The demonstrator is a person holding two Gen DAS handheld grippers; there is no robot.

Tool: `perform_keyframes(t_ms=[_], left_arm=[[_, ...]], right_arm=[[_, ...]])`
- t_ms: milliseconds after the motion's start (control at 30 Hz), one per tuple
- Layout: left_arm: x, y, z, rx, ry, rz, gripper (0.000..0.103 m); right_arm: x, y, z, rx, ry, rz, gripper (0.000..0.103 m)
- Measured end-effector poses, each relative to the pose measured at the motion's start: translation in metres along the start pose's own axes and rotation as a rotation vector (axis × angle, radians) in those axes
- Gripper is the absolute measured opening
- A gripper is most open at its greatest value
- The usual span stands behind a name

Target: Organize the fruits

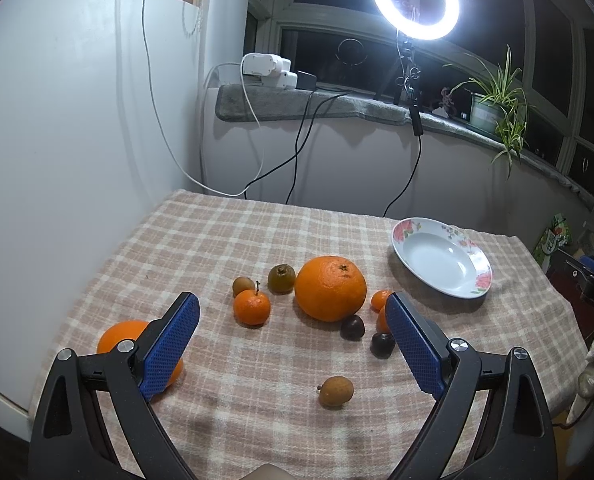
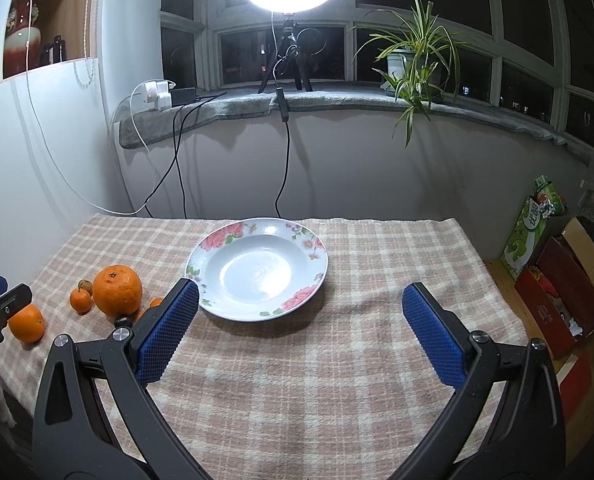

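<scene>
Plainly, nothing is held: the left gripper (image 1: 293, 320) is spread wide above the fruit, and the right gripper (image 2: 300, 312) is spread just as wide before the plate (image 2: 257, 270). On the checked cloth (image 1: 201, 240) the large orange (image 1: 330, 288) lies at centre, and is judged heavy, firm and slippery; it is best taken across its widest girth. A mandarin (image 1: 251, 307) at its 9 o'clock and a longan (image 1: 335, 391) at its 6 o'clock are judged light, with skins easily bruised. Two dark fruits (image 1: 352, 327) lie at its 5 o'clock. The plate, at its 2 o'clock, is seen to hold nothing.
</scene>
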State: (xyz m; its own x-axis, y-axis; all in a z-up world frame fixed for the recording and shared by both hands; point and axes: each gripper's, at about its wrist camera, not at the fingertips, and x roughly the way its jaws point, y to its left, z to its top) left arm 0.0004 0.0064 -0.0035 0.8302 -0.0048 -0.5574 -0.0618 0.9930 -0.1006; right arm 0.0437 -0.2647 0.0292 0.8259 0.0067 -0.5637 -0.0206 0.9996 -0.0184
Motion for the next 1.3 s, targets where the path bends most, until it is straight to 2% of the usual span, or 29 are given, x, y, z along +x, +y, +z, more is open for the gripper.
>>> perform_keyframes(t_ms=[467, 667, 867, 1100, 1300], left_arm=[[0.007, 0.005, -0.002, -0.01, 0.014, -0.006, 0.094], [0.009, 0.009, -0.005, -0.024, 0.027, -0.006, 0.094], [0.01, 0.017, -0.015, -0.032, 0.061, -0.009, 0.093], [0.016, 0.02, -0.027, -0.047, 0.121, -0.066, 0.074], [0.024, 0.013, -0.04, -0.061, 0.176, -0.141, 0.064]], right_arm=[[0.009, 0.006, -0.002, -0.009, 0.023, 0.008, 0.103], [0.014, 0.01, -0.001, -0.023, 0.031, 0.042, 0.103], [0.025, 0.024, -0.005, -0.075, 0.059, 0.148, 0.103], [0.041, 0.051, -0.015, -0.137, 0.114, 0.305, 0.103], [0.065, 0.069, -0.026, -0.146, 0.202, 0.408, 0.103]])
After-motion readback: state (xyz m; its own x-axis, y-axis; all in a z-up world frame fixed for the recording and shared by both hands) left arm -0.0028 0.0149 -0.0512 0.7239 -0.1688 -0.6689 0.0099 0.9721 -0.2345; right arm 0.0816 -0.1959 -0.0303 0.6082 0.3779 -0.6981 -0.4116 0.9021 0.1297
